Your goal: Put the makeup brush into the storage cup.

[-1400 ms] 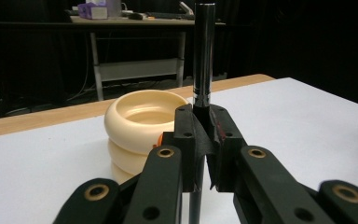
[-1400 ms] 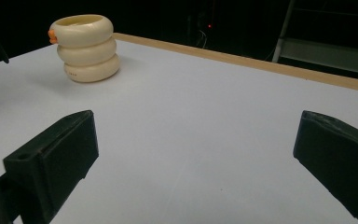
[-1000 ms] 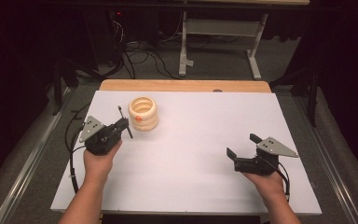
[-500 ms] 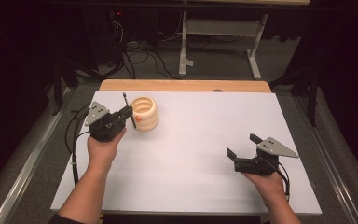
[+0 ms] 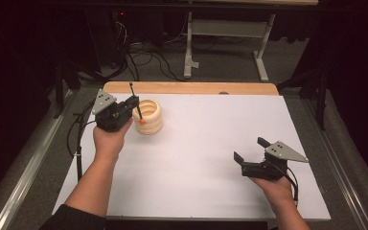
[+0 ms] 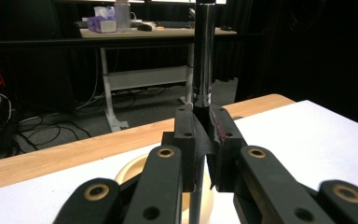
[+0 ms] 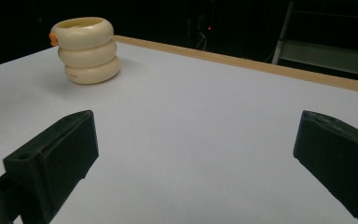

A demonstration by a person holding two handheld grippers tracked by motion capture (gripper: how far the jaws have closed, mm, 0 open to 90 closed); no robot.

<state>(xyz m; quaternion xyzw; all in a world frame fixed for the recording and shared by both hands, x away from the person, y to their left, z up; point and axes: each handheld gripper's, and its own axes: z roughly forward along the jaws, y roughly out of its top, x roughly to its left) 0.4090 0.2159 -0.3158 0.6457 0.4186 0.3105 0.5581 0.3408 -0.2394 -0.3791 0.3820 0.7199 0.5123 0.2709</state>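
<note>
Cream ringed holder [image 5: 148,116] beside left hand-held gripper [image 5: 133,103] | clenching pen [image 5: 136,106] | right hand-held gripper [image 5: 249,151] released

Left claw [image 5: 133,106], held by an outstretched left hand [image 5: 109,139], is clamped tight on a thin black rod [image 6: 204,56]. Right claw [image 5: 250,152] rests low, jaws spread wide.

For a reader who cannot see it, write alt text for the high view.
The left gripper holds a black orange-tipped pen over a cream ribbed holder on the white table. The right gripper rests open, nearer the person.
</note>
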